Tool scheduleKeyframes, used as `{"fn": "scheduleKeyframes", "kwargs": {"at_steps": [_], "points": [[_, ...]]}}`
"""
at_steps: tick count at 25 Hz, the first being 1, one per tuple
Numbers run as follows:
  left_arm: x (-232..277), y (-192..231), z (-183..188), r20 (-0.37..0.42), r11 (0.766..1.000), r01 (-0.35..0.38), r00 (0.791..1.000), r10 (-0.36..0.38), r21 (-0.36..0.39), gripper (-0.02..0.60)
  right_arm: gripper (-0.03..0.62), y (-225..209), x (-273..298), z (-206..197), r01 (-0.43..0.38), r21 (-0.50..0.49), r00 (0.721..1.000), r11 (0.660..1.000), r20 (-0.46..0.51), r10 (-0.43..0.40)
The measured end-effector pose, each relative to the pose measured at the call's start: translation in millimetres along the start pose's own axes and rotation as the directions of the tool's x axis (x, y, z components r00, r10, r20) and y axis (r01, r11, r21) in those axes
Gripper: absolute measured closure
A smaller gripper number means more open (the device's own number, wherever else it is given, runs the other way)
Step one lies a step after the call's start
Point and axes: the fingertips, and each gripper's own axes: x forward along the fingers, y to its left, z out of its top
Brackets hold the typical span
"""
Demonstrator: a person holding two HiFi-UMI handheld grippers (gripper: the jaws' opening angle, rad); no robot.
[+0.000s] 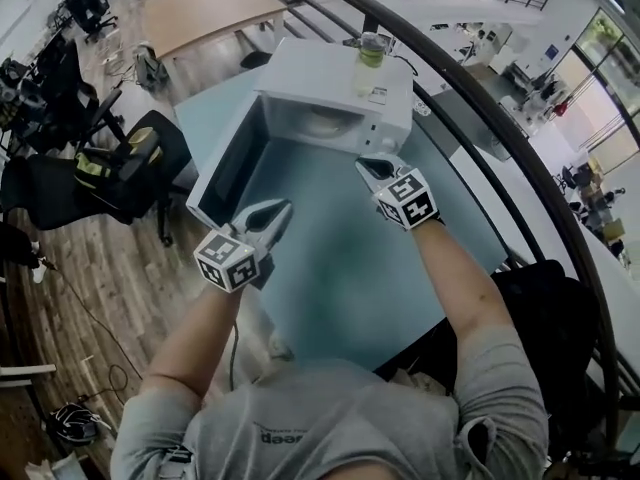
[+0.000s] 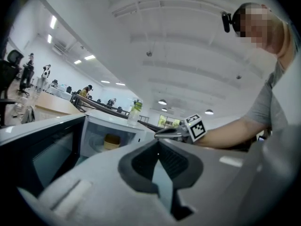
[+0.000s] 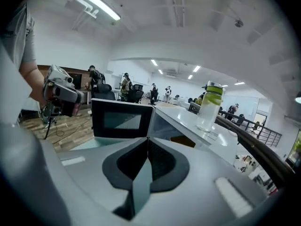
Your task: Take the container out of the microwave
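The container sits inside the open microwave, with a bottle on its top. We hold the left gripper and the right gripper clenched on nothing, near its mouth, over the table.

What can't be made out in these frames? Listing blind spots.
- Container: small and dim inside the microwave in the left gripper view; lid and contents unclear.
- Same container, head view: only a pale blur in the cavity.
- Label near the bottle, head view: too small to read.
- Table near edge, head view: partly hidden by the person's torso.
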Motion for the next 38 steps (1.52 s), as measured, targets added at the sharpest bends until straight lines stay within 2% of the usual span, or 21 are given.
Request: {"fn": "scheduleKeyframes", "kwargs": {"at_steps": [5, 10, 16, 26, 38], "points": [[24, 45, -14, -0.003, 1.0, 0.002, 1.0, -0.003, -0.021, 0.561, 0.572, -16, 72, -9, 0.014, -0.066, 0.998, 0.998, -0.059, -0.017], [45, 88, -29, -0.005, 0.999, -0.019, 1.0, 0.019, -0.042, 0.563, 0.563, -33, 129, -21, 0.035, -0.104, 0.996, 0.994, -0.074, -0.043], [75, 130, -49, -0.012, 0.998, -0.033, 0.999, 0.032, -0.06, 0.561, 0.546, -62, 181, -50, 0.061, -0.104, 0.99, 0.993, -0.122, -0.074], [118, 172, -77, -0.008, 0.996, -0.019, 1.0, 0.019, -0.088, 0.562, 0.543, -96, 246, -75, 0.093, -0.147, 0.979, 0.985, -0.165, -0.117], [136, 199, -98, -0.01, 0.993, -0.015, 1.0, 0.014, -0.118, 0.562, 0.542, -120, 295, -84, 0.138, -0.227, 0.961, 0.964, -0.205, -0.186]]}}
